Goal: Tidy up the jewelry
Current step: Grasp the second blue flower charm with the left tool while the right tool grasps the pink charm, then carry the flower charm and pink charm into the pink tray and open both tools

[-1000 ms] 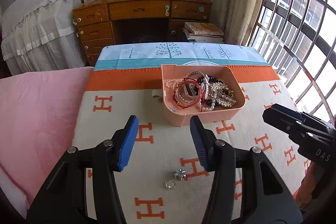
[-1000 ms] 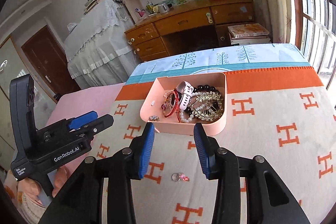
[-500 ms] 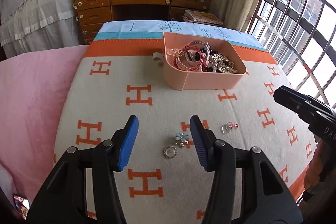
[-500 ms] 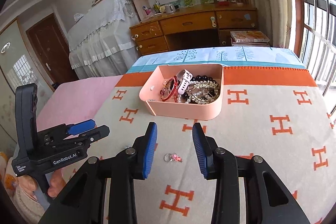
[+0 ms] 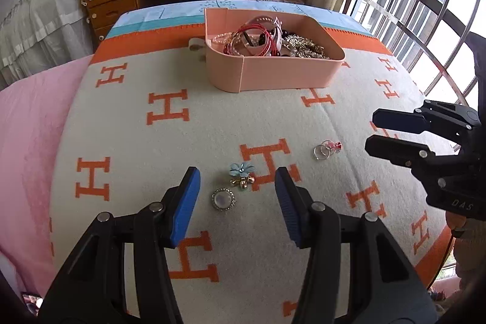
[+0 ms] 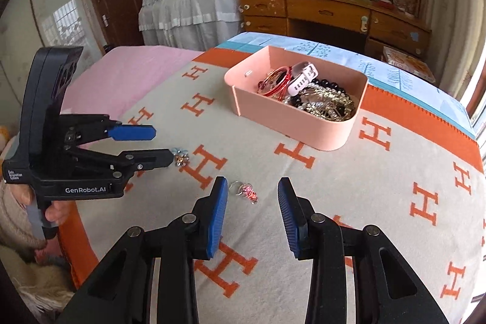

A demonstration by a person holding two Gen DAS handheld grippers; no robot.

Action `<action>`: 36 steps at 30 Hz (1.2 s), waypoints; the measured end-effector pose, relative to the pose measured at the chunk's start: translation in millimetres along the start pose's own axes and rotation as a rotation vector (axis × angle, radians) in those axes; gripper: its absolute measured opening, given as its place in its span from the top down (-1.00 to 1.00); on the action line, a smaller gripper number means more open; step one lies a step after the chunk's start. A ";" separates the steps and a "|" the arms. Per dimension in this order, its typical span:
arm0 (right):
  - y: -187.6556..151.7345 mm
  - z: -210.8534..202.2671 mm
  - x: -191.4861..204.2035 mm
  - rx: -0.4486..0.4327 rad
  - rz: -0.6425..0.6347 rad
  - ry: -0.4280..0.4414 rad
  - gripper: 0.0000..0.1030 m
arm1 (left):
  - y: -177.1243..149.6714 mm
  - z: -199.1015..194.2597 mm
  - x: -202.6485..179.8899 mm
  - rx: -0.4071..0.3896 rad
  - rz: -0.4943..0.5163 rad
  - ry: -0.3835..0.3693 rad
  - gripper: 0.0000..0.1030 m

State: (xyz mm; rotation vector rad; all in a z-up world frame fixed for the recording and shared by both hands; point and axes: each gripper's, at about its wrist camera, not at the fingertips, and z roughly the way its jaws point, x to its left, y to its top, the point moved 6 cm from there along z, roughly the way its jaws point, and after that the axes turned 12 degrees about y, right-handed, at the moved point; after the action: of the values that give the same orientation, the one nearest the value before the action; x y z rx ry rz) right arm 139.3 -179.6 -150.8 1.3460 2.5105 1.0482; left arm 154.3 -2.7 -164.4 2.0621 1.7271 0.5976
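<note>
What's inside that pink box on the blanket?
The pink box holds red bangles, a white watch, black beads and gold chains. Anything beneath the pile is hidden.

Bright daylight enters through the tall grid-barred window point(image 5: 425, 5) on the right, overexposed to white glare. Shadows on the cream, orange-patterned blanket point(image 5: 212, 117) are soft. Focus is sharp; fisheye curvature bends edges, corners vignetted black.

I see bare blanket point(image 5: 212, 123) between my two grippers and the far pink box point(image 5: 273, 75), so I can pass there, with only small rings point(image 5: 325, 149) and brooches point(image 5: 241, 175) lying near.
</note>
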 end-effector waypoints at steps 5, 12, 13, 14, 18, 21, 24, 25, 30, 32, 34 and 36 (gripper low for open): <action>-5.3 24.6 -0.3 0.054 -0.075 0.022 0.37 | 0.8 13.7 -3.3 0.033 -0.008 -0.016 0.07; -14.2 46.3 -9.7 0.112 -0.118 0.027 0.51 | 4.6 20.4 -6.3 0.044 -0.012 -0.025 0.07; -14.8 48.4 -10.3 0.116 -0.126 0.024 0.51 | 5.2 21.3 -6.6 0.045 -0.013 -0.026 0.07; -15.9 49.5 -9.3 0.116 -0.135 0.021 0.52 | 5.7 21.6 -6.8 0.046 -0.013 -0.027 0.07; -15.7 52.4 -6.0 0.116 -0.186 0.009 0.54 | 6.7 24.4 -8.7 0.054 -0.011 -0.034 0.07; -16.1 56.6 -4.0 0.125 -0.232 0.003 0.65 | 5.2 25.1 -10.7 0.061 -0.011 -0.035 0.07; -16.3 60.7 -3.6 0.127 -0.259 0.005 0.74 | 5.4 26.3 -10.7 0.065 -0.015 -0.038 0.07; -16.1 61.3 -3.6 0.126 -0.263 0.007 0.76 | 5.6 26.5 -10.6 0.065 -0.015 -0.037 0.07; -17.9 61.6 -1.6 0.118 -0.283 -0.003 0.85 | 5.6 28.5 -9.3 0.067 -0.020 -0.028 0.16; -18.2 58.7 -0.3 0.107 -0.282 -0.006 0.85 | 4.6 28.2 -9.3 0.066 -0.019 -0.020 0.44; -17.8 53.1 1.6 0.091 -0.274 -0.011 0.85 | 4.3 28.2 -9.2 0.066 -0.018 -0.015 0.65; -15.9 47.3 1.3 0.072 -0.262 -0.015 0.85 | 4.8 27.0 -8.9 0.062 -0.022 -0.010 0.67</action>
State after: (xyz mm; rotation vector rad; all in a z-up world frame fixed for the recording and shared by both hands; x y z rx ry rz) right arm 146.0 -159.8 -196.1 0.9979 2.6438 0.8984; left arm 171.7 -12.8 -185.1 2.0815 1.7807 0.5324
